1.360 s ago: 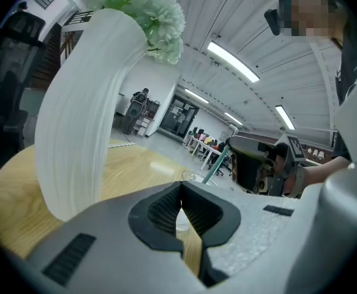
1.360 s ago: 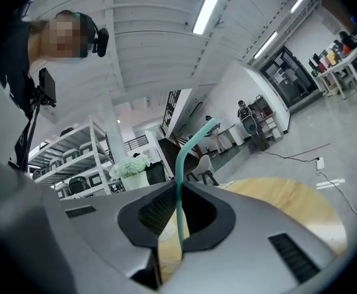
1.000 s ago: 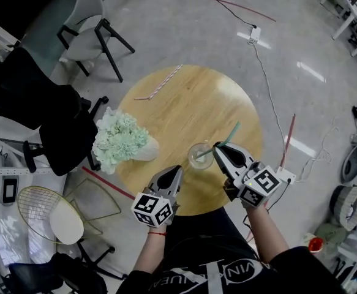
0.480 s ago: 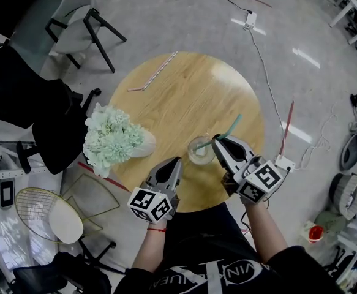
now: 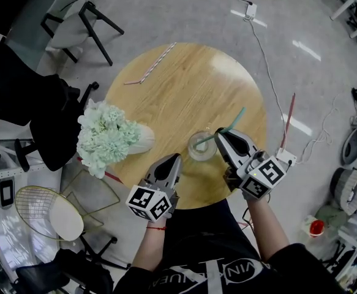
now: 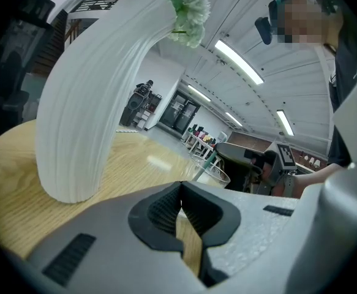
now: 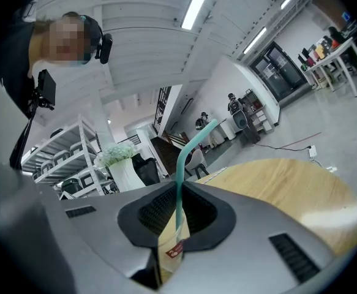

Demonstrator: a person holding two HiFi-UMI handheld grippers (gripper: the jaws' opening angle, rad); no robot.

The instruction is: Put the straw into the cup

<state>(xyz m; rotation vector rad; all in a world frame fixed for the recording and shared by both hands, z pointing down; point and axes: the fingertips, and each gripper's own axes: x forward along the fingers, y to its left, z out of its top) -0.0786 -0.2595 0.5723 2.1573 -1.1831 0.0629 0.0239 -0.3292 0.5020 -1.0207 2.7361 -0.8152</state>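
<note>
Teal, likely featherlight and crushable straw (image 5: pixel 229 126), pinched below its bend by right tongs (image 5: pixel 218 133) at the cup (image 5: pixel 201 146); left tongs (image 5: pixel 175 159) pressed together, empty.

Left tongs (image 5: pixel 174 158) closed, right tongs (image 5: pixel 218 133) clamped.

Grey L tool (image 5: pixel 176 157), R tool (image 5: pixel 218 132), black tee (image 5: pixel 239 275)

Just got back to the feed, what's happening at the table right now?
A person works two handheld grippers at a round wooden table. The right gripper is shut on a teal straw, whose lower end looks to be inside the clear cup. The left gripper, shut and empty, hovers beside the cup near the table's edge. The straw is not yet released.
</note>
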